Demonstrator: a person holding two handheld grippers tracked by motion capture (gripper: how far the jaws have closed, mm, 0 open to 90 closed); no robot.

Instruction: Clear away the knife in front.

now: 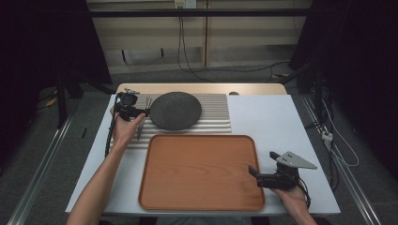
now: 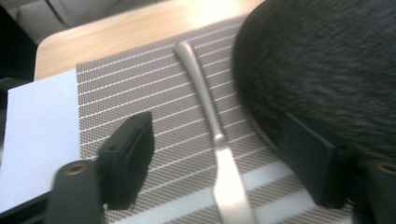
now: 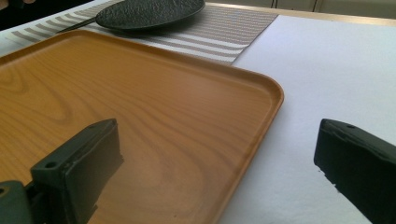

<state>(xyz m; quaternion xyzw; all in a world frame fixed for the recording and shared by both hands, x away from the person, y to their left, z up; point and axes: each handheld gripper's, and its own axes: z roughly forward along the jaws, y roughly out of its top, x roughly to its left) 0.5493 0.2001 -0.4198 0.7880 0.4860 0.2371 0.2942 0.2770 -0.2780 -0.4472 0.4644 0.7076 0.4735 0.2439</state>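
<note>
Striped weave of the placemat (image 1: 213,123) is seen under the left gripper (image 1: 141,112), which is held at the plate's nine o'clock edge. In the left gripper view the jaws are spread wide, one over the mat, the other already at the rim of the dark plate (image 2: 327,60); nothing is clamped yet. Between them a metal utensil (image 2: 212,135) lies flat on the mat, just beside the plate, handle pointing toward twelve o'clock. The plate sits on the mat at twelve o'clock of the wooden tray (image 1: 202,171), close to it but apart. For a clean pickup, the rim should be taken squarely between the jaws and the utensil left out of the bite, or it will be dragged along. Over at the tray's three o'clock edge, the right gripper (image 1: 256,174) is held with jaws apart astride the tray rim (image 3: 275,93), empty, well placed to steady it.
</note>
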